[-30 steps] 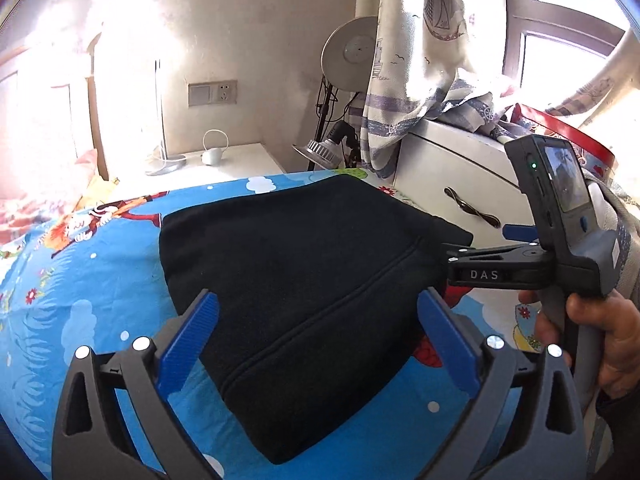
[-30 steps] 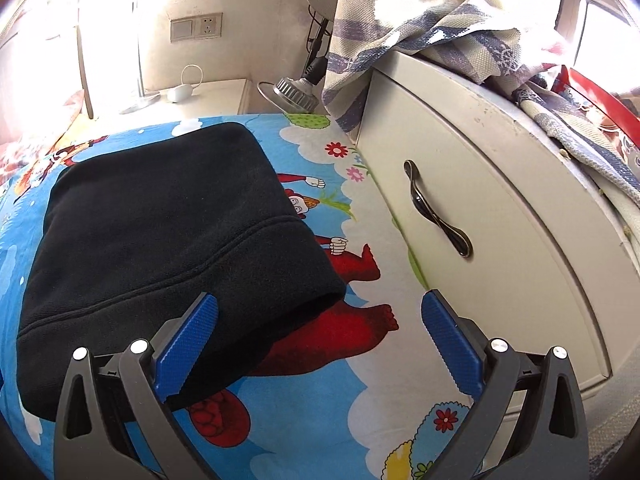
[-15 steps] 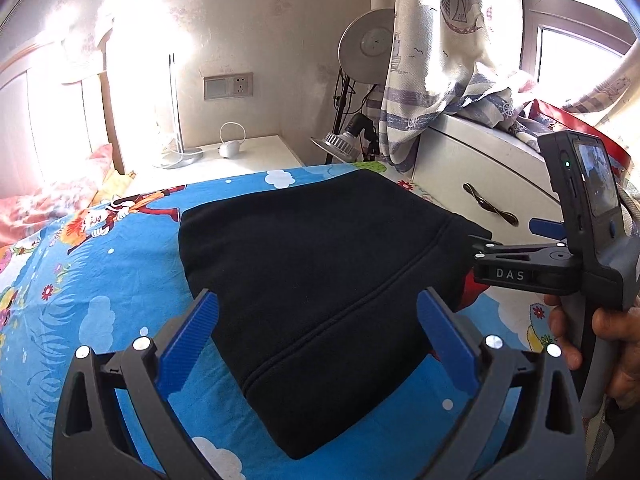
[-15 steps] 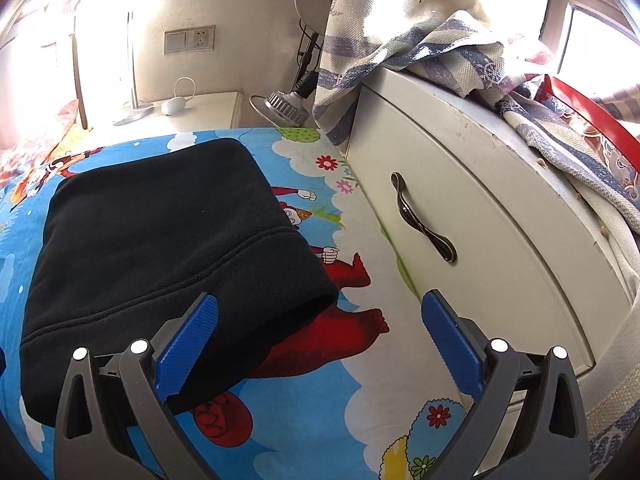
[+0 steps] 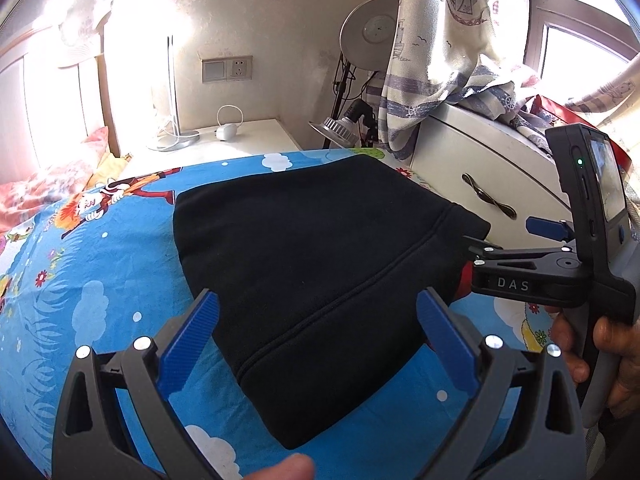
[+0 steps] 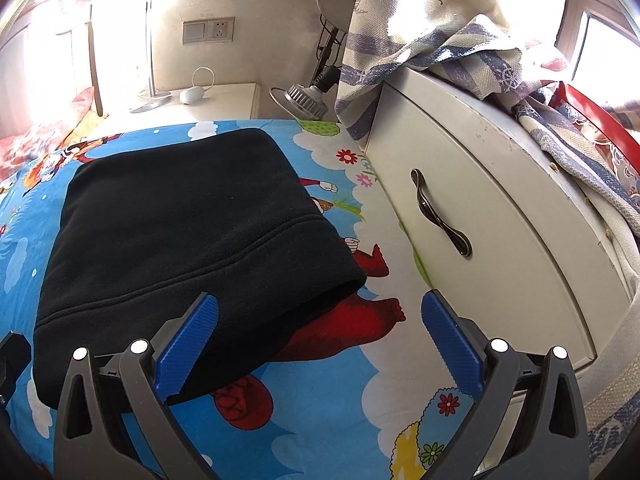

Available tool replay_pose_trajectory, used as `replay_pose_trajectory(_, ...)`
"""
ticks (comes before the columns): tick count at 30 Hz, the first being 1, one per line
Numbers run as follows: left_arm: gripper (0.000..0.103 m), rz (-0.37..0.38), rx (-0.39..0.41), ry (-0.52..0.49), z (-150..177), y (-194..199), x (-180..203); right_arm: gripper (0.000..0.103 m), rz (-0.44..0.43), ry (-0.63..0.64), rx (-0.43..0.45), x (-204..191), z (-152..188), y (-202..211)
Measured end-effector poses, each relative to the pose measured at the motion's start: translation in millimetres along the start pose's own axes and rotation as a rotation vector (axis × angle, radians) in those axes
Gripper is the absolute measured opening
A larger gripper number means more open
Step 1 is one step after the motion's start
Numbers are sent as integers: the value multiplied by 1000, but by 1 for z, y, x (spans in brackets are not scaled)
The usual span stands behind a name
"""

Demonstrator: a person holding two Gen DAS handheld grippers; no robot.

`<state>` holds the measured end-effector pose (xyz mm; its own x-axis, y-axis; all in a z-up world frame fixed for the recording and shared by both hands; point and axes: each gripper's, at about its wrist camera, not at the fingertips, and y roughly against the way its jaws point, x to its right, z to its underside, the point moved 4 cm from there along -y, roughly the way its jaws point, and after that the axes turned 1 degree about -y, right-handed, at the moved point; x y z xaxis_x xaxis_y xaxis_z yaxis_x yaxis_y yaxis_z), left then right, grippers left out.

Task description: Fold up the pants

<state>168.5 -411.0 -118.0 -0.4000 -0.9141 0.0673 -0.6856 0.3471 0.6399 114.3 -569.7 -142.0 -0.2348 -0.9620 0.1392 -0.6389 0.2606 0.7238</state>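
Pants [image 5: 320, 272] lie folded, layers beneath hidden (near corner behind the left gripper [image 5: 318, 336]); both grippers' fingers spread, empty.

Harsh sunlight glare on wall [image 5: 120, 32], sharp focus, fisheye-curved edges

A: What lies on the bed?

B: A folded black fleece pair of pants [image 5: 320, 264] lies flat on the bright blue cartoon-print bedsheet [image 5: 100, 280], with a stitched seam running across it.

A: And the left gripper [image 5: 318, 334]?

B: Its 2 blue-padded fingers [image 5: 188, 344] are spread wide above the near edge of the pants, gripping nothing.

A: Anything on the right?

B: The right gripper [image 5: 486, 250], black and marked DAS, is held by a hand [image 5: 612, 360] just beside the pants' right corner. Behind it stands a cream cabinet with a dark metal handle [image 5: 488, 200].
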Motion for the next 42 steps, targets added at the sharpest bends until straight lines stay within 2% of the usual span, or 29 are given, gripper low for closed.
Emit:
replay_pose_trajectory(2,101,27,-7,16,-1,1,0,97,-1,1,1,-1,0,2)
replay_pose_trajectory(7,101,13,-4,31,-5,6,-1,97,-2,3,9,-1,0,7)
replay_pose_trajectory(10,101,35,1,41,-7,9,-1,97,-9,0,12,-2,-1,8)
replay_pose_trajectory(13,101,65,0,70,-7,8,-3,97,-10,7,17,-6,-6,0)
replay_pose_trajectory(15,101,53,-3,73,-5,1,-4,97,-9,14,19,-9,-11,-12)
replay_pose_trajectory(18,101,66,-54,102,0,-18,-9,97,8,42,-8,-12,-14,-40)
replay_pose_trajectory(20,101,52,-65,98,3,-27,-10,97,-17,36,-34,-10,-11,-56)
replay_pose_trajectory(22,101,23,-99,83,9,-39,-11,97,-30,25,-40,-8,-10,-57)
replay_pose_trajectory(24,101,39,-151,103,17,-50,-14,97,-8,46,-33,-11,-9,-55)
replay_pose_trajectory(26,101,41,-162,110,17,-54,-16,97,10,54,-25,-13,-6,-54)
replay_pose_trajectory(29,101,24,-135,111,-1,-58,-22,97,0,30,-38,-10,-1,-53)
replay_pose_trajectory(33,101,-10,-101,79,-51,-79,-26,97,-3,29,-45,-9,0,-52)
replay_pose_trajectory(37,101,13,-176,-25,-103,-138,-7,97,-6,20,-53,-9,0,-53)
replay_pose_trajectory(40,101,-50,-229,-120,-130,-191,9,97,-14,12,-65,-7,1,-54)
replay_pose_trajectory(42,101,-55,-289,-161,-139,-226,17,97,-18,10,-69,-7,0,-56)
